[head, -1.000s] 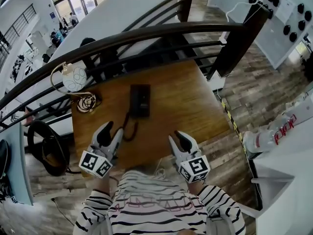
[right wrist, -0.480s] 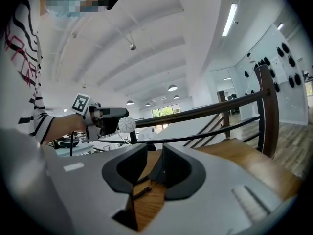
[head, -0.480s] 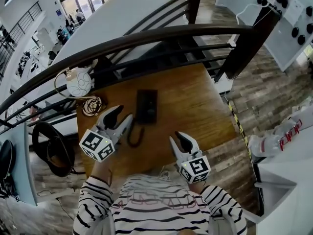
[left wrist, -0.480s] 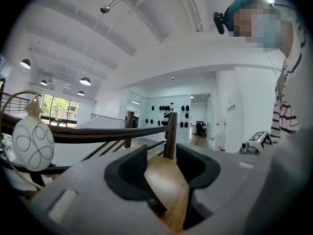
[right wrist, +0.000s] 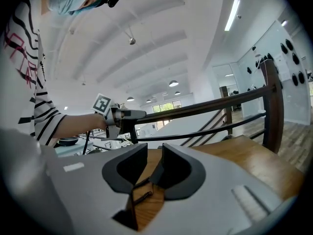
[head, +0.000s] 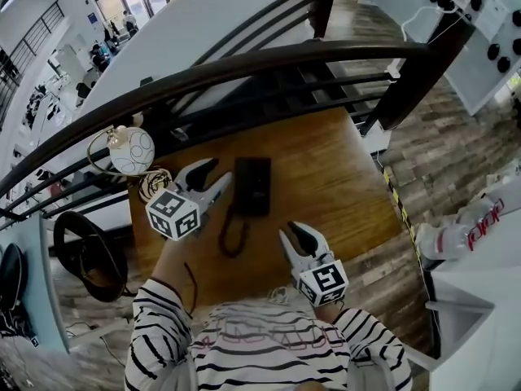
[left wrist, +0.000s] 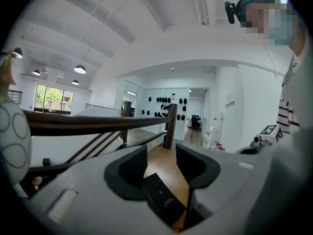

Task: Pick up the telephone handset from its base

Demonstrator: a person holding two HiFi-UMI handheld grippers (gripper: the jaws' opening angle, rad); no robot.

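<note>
- Lamp (head: 130, 149) stands just left of your left gripper (head: 213, 176); a wide swing clips it.
- Left gripper: jaws apart, nothing in them, just beside the telephone (head: 252, 184).
- The telephone lies flat mid-table with the handset on its base, and the railing (head: 244, 59) is close behind, so overreach hits the bars.
- Cord (head: 231, 233) loops toward you; a fast lift likely drags the base.
- Right gripper (head: 295, 233): jaws part-open, empty, near the front edge.
- Table (head: 342, 177) is bare on the right, so you have room there.
</note>
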